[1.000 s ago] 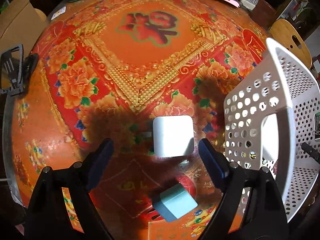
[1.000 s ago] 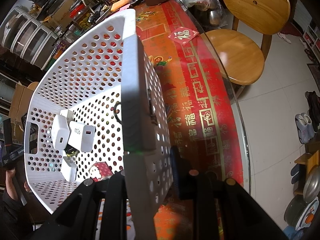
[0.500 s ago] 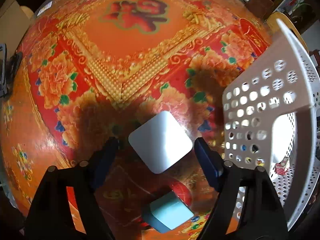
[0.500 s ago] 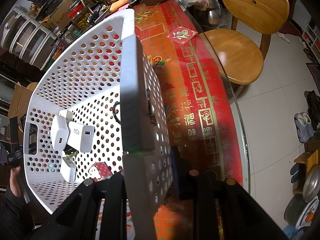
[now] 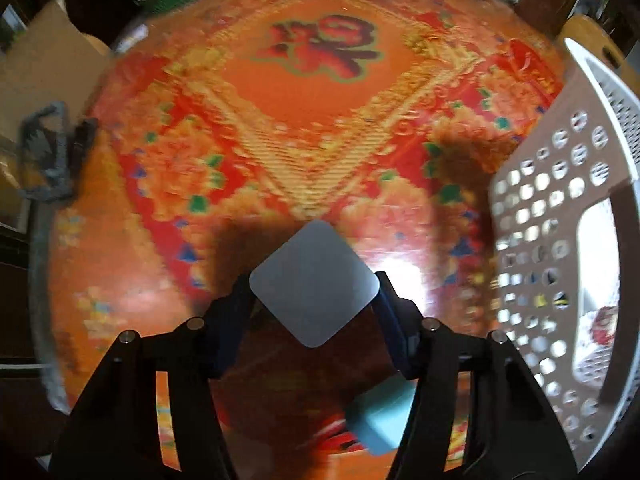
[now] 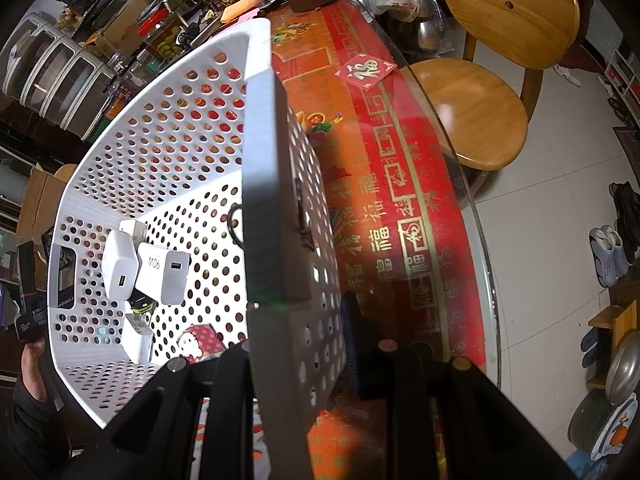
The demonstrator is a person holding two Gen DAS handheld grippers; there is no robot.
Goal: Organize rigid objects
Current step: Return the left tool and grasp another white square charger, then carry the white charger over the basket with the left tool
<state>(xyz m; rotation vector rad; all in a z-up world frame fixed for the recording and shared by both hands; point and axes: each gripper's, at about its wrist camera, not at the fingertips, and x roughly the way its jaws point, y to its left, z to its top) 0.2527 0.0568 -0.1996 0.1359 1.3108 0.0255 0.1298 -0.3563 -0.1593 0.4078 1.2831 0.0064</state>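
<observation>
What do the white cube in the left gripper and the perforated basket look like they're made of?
White cube: likely smooth hard plastic with a matte-satin finish, going by its flat even face and rounded corners; probably a charger.
Basket: probably rigid moulded plastic, white, judging by its uniform round holes and thick smooth rim.

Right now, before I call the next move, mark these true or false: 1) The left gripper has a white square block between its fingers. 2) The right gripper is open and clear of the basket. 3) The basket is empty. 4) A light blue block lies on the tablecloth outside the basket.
1) True: the left gripper has just been closing, and the white square block sits between its fingers, pads at its corners.
2) False: the right gripper is shut on the white basket, clamping its wall.
3) False: white chargers lie inside.
4) True: the light blue block lies on the tablecloth.
</observation>
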